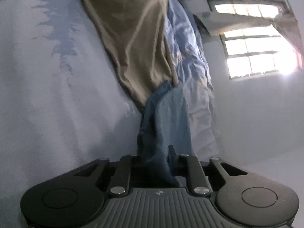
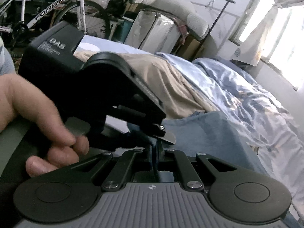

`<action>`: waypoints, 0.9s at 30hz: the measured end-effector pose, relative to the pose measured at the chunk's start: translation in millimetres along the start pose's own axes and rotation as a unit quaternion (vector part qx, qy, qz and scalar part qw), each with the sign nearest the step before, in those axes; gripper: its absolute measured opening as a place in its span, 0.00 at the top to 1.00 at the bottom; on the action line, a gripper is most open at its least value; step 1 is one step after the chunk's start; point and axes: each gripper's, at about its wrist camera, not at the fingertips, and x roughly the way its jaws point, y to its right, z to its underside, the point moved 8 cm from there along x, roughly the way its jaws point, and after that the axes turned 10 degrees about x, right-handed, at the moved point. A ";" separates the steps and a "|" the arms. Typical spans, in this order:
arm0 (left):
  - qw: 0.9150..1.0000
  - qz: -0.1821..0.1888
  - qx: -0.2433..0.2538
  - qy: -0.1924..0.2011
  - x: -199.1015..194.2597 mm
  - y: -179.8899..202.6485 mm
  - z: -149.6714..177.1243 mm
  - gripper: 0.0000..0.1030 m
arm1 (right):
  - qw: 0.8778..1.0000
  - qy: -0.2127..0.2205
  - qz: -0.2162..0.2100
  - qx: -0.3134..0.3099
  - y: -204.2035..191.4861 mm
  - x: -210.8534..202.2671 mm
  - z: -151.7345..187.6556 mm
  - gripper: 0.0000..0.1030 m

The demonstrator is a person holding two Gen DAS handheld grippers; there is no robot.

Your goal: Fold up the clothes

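Note:
A blue garment point(image 1: 167, 114) runs from the bed straight into my left gripper point(image 1: 154, 153), whose jaws are shut on its bunched edge. Behind it, a tan garment point(image 1: 133, 38) lies spread on the pale printed bed sheet point(image 1: 47, 95). In the right wrist view my right gripper point(image 2: 155, 152) is shut on a fold of the same blue garment point(image 2: 209, 133). The left gripper's black body point(image 2: 57, 60), held by a hand point(image 2: 38, 114), sits just in front of it and to the left, with its tips meeting the cloth close to the right jaws. The tan garment point(image 2: 171, 79) lies beyond.
A crumpled light-blue duvet point(image 2: 247, 98) fills the bed's right side below a bright window point(image 1: 256, 57). Past the bed stand a white bicycle point(image 2: 47, 13), a covered rack point(image 2: 157, 30) and a white bolster point(image 2: 171, 1).

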 end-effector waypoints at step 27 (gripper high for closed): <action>1.000 -0.009 -0.014 -0.003 -14.8 8.6 -9.6 0.92 | 0.982 -0.013 0.182 -0.058 31.9 -8.6 82.3 0.65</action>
